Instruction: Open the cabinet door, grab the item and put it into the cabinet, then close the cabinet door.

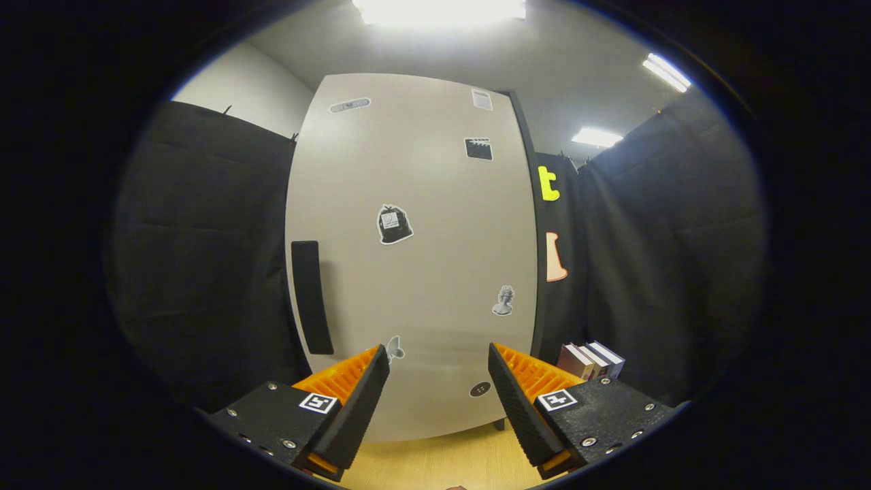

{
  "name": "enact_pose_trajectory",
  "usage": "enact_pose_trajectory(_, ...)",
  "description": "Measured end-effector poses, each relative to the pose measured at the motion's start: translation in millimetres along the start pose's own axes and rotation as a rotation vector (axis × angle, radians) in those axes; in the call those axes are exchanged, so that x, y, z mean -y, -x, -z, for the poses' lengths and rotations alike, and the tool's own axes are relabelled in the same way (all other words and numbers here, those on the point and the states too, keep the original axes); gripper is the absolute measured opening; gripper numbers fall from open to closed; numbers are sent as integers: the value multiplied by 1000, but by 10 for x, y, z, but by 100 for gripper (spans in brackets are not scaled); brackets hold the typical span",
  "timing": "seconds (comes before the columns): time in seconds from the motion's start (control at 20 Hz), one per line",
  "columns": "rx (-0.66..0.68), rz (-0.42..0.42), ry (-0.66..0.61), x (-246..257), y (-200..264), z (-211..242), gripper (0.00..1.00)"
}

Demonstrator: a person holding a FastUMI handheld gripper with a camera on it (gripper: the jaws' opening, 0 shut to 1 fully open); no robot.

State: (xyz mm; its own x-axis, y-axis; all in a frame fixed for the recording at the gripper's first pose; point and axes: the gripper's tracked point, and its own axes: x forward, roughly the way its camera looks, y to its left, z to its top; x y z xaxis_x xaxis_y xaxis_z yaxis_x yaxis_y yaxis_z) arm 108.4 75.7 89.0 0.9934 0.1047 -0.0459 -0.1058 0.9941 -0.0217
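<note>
The cabinet door stands shut, upright on the wooden desk, beyond the fingers. The gripper has its fingers spread apart with nothing between them. The dark handle sits along the door's left edge, ahead and to the left of the left finger, so a straight approach would likely miss it and bump the flat panel, pushing the cabinet back. If they close on only part of the handle, they could slip off as the door swings. A small stack of books, probably the item, though the curved view makes this uncertain, lies beside the cabinet, just beyond the right finger.
</note>
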Motion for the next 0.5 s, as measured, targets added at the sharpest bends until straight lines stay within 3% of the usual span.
enact_pose_trajectory(0.5, 11, 58, 46, 289, 859, 293, 93)
